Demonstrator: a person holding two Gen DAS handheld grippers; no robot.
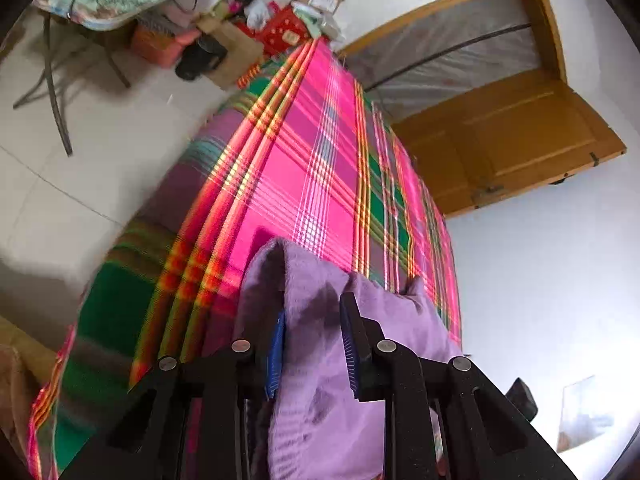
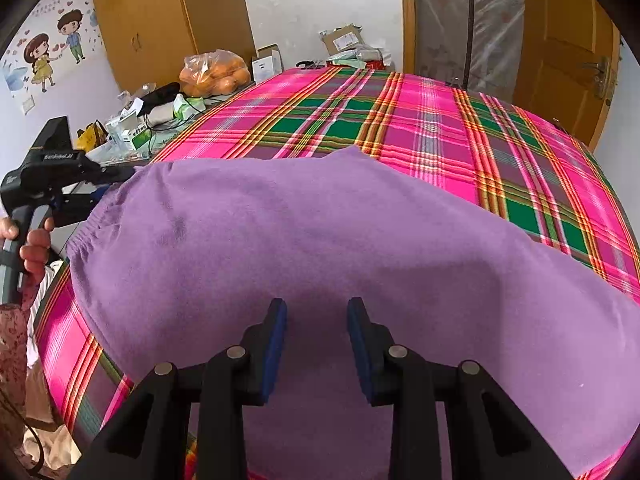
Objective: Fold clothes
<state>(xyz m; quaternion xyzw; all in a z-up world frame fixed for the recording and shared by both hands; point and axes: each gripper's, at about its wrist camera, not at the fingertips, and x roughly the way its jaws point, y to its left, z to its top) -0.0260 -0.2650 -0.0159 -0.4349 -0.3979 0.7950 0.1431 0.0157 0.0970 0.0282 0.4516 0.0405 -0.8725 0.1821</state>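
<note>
Left tongs (image 1: 312, 344): black arms, blue pads, at the bottom centre of the left wrist view. Jaws set apart, with a bunched fold of the purple garment (image 1: 320, 400) standing between them; whether the pads pinch it cannot be told. In the right wrist view the same tool (image 2: 86, 184) sits at the left edge, held by a hand (image 2: 34, 250), its tip at the garment's gathered waistband.

Right tongs (image 2: 317, 342): bottom centre of the right wrist view. Released, jaws parted over the cloth, nothing between them.

Purple garment (image 2: 320, 248): soft, fleecy, spread wide across the lower half of the right wrist view, directly beneath and ahead of the right tongs. Its far edge runs from the waistband at mid-left down to the right border.

Bed (image 2: 440, 128): pink, green and yellow plaid cover. Bare plaid fills the upper centre and right of the frame beyond the garment.

Surroundings: bag of oranges (image 2: 216, 74) and small boxes beside the bed at upper left; wooden door (image 2: 568, 56) at upper right; wardrobe (image 2: 160, 20) at upper left.
</note>
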